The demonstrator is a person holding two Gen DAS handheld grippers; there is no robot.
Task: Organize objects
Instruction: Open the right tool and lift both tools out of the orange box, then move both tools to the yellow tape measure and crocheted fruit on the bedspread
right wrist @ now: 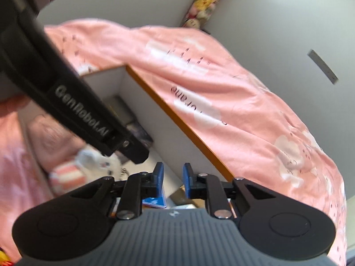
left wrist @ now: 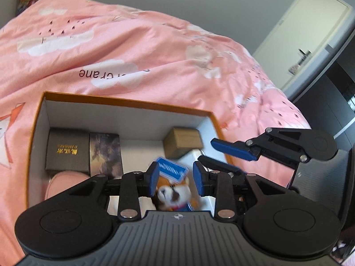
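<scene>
The orange-rimmed box (left wrist: 124, 104) is sitting on the pink duvet (left wrist: 137, 44), and everything below is placed against it. Along its left inner wall a black gift box with gold lettering (left wrist: 66, 153) is standing, rigid and sharp-cornered, easy to pinch across its flat sides. Touching its right side, a dark printed card box (left wrist: 106, 153) is lying; it is also stiff, probably light. Below the black gift box, in the near left corner, a pink soft case (left wrist: 64, 182) is resting, likely squashy.

Near the middle of the near wall, a fox plush toy (left wrist: 172, 194) is lying with a blue card pack (left wrist: 172, 169) against its head. The plush is soft and light and will compress under the pads, so the body is the fair place to take it; the pack is slick-faced and better gripped by its edges.

The left gripper (left wrist: 176, 177) is hovering over the box with its jaws apart, bracketing the plush and pack, touching neither as far as the blur allows.

Toward the far right corner a brown cardboard carton (left wrist: 183, 141) is sitting, firm and light.

At the right wall, the right gripper (right wrist: 173, 178) is reaching over the rim with a narrow gap between its fingers, holding nothing.
</scene>
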